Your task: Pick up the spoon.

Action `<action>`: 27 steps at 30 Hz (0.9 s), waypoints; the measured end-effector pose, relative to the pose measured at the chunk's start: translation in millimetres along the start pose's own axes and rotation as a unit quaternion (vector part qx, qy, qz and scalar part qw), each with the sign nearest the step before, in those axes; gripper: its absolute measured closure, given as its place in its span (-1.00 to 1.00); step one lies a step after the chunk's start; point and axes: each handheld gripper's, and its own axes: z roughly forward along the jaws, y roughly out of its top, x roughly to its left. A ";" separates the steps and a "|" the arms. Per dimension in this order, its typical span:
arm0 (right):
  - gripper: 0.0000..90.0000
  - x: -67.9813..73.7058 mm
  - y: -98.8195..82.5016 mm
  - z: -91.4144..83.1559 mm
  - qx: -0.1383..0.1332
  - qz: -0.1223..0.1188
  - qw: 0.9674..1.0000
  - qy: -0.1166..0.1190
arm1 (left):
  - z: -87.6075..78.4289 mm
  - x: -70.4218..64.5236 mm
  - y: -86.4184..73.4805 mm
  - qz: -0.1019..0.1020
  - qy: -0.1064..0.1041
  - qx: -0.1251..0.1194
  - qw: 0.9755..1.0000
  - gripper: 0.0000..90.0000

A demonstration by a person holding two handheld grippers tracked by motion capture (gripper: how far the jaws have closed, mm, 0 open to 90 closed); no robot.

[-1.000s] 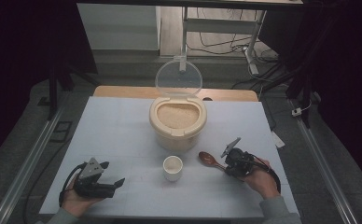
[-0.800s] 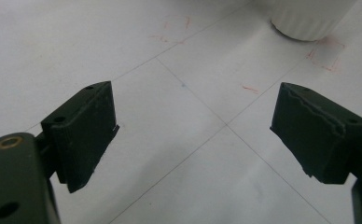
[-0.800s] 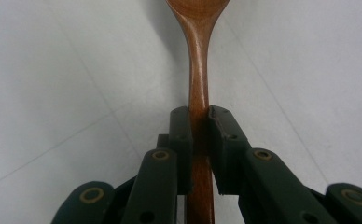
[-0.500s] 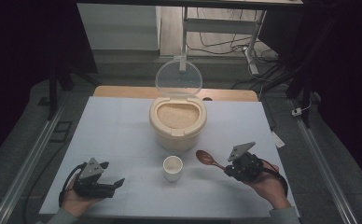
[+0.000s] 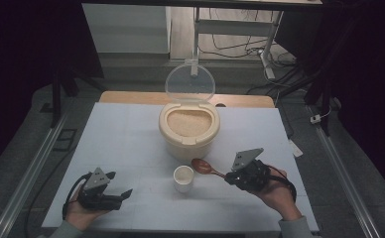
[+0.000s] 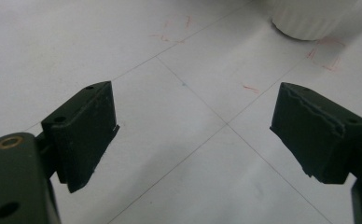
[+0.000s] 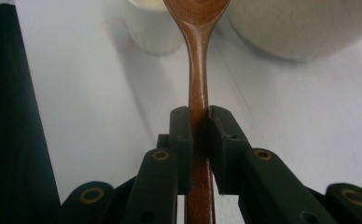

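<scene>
A cream rice container (image 5: 189, 128) stands mid-table, full of rice, with its clear lid (image 5: 190, 82) tipped up behind it. In front of it sits a small white cup (image 5: 183, 178). My right gripper (image 5: 230, 177) is shut on the handle of a brown wooden spoon (image 5: 204, 167), whose bowl hangs just right of the cup and in front of the container. In the right gripper view the spoon (image 7: 198, 70) runs straight up from the closed jaws of that gripper (image 7: 198, 140). At the table's front left my left gripper (image 5: 123, 193) rests open, its jaws wide apart over bare table (image 6: 193, 135).
The white table (image 5: 121, 139) has thin grid lines and faint red marks. The cup's base (image 6: 312, 21) shows at the top right of the left gripper view. A wooden board edge (image 5: 131, 97) lies behind the table. Metal rails (image 5: 27, 173) flank both sides.
My right gripper has swung right and turned with the spoon, lifting it; the spoon's bowl now points left toward the cup. The left gripper has stayed put.
</scene>
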 end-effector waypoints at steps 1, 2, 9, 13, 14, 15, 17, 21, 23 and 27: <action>0.77 0.5 2.7 0.3 -0.002 -0.003 1.000 0.001 | 0.2 0.1 0.0 0.000 0.000 0.000 1.000 -0.69; 0.77 1.2 5.3 0.8 -0.005 -0.007 1.000 0.001 | 0.4 0.2 0.0 -0.001 0.000 0.000 1.000 -0.69; 0.77 6.9 19.7 5.6 -0.020 -0.024 0.999 0.010 | 0.2 0.5 0.1 -0.003 0.000 0.000 1.000 -0.69; 0.77 13.6 28.7 13.7 -0.022 -0.037 0.999 0.014 | -0.3 0.6 0.1 -0.003 0.001 0.000 1.000 -0.69; 0.77 15.5 30.6 16.0 -0.020 -0.042 0.999 0.013 | -0.3 0.7 0.1 -0.003 0.001 0.000 1.000 -0.68; 0.77 17.7 32.1 18.5 -0.023 -0.044 0.999 0.017 | -0.3 0.7 0.1 -0.003 0.001 0.000 1.000 -0.68; 0.77 21.3 34.8 22.3 -0.023 -0.050 0.998 0.024 | -0.1 0.6 0.2 -0.003 0.001 0.000 1.000 -0.68; 0.77 23.8 38.7 26.2 -0.023 -0.059 0.998 0.026 | -0.4 0.5 0.0 0.000 0.000 0.000 1.000 -0.69; 0.77 27.2 41.2 29.3 -0.020 -0.066 0.997 0.028 | -1.1 0.7 -0.3 -0.001 0.000 -0.001 1.000 -0.68; 0.77 29.3 44.6 31.4 -0.021 -0.074 0.997 0.030 | -1.7 0.8 -0.6 0.000 0.000 0.000 1.000 -0.68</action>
